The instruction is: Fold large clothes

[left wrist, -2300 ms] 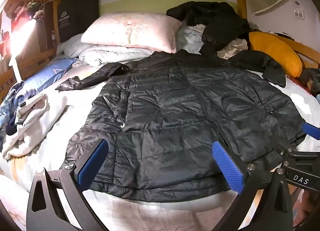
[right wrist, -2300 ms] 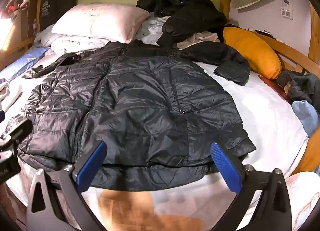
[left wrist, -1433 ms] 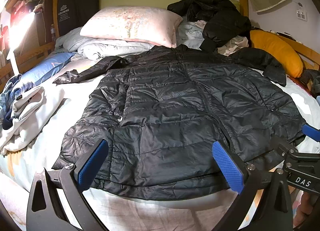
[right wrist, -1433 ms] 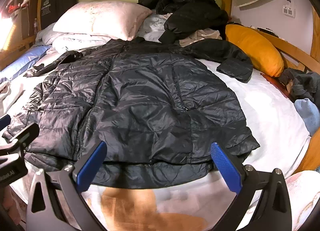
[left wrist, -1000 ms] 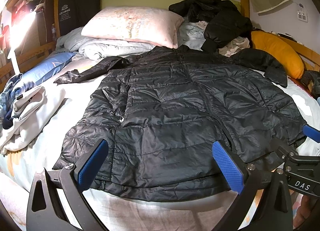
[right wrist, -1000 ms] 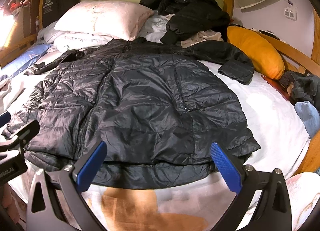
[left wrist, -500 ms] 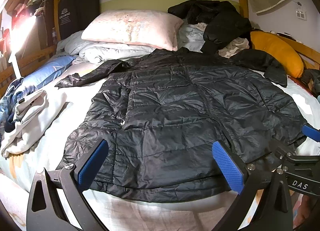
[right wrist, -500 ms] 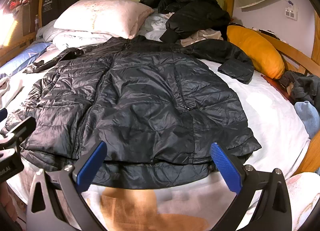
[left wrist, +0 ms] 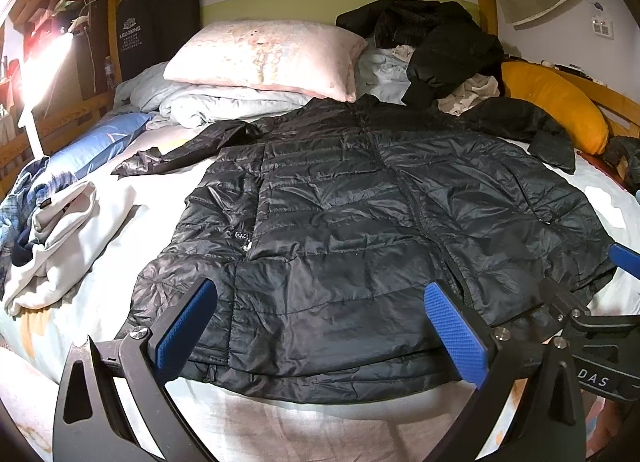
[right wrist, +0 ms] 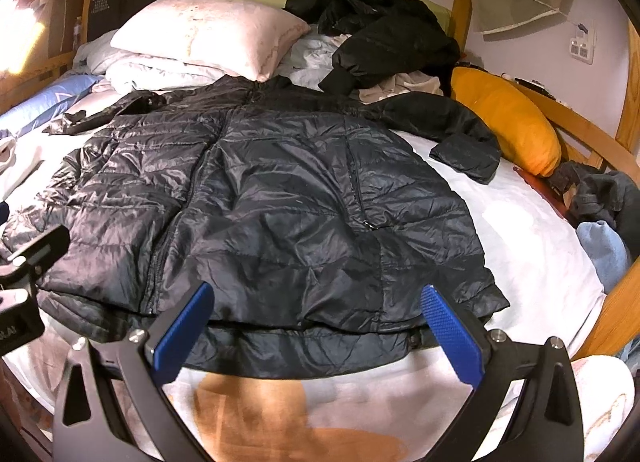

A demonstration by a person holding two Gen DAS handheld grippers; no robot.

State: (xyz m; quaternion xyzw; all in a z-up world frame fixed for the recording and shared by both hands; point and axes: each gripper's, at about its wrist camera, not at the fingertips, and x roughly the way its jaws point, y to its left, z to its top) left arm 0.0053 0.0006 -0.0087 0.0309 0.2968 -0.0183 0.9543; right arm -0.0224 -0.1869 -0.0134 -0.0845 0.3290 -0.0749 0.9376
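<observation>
A: On the bed, far left: a heap of pale cream and blue checked clothes point(left wrist: 44, 229), lying apart from the task item. Entry one?

B: Entry one, black quilted puffer jacket point(left wrist: 360, 221), shiny nylon, front up and closed, spread flat on the white bed sheet point(right wrist: 532, 229). Hem lies toward the cameras, collar toward the pale pink pillow point(left wrist: 264, 57). Its sleeve on the left point(left wrist: 188, 149) trails outward across the sheet; the sleeve on the right point(right wrist: 452, 133) bends back near the long orange cushion point(right wrist: 508, 117).

A: Tools?

B: Left tool point(left wrist: 320, 328), blue-padded fingers wide apart, holding nothing, poised just short of the hem. Right tool point(right wrist: 318, 328), likewise spread and empty, over the hem's right half.

A: Step in hand?

B: Judged as the start: garment laid out, no fold made. Next move likely calls for bringing the sleeves in over the body, or pinching the hem at both corners; the slippery fabric may slide out of a shallow grip.

A: Writing?

B: Dark hanging bag point(left wrist: 156, 21) at the headboard, white lettering, roughly "LEADKING", not certain. The right tool's body, seen from the left view, reads "DAS".

A: Other stock?

B: Crumpled second black coat point(right wrist: 384, 37) behind the collar.
</observation>
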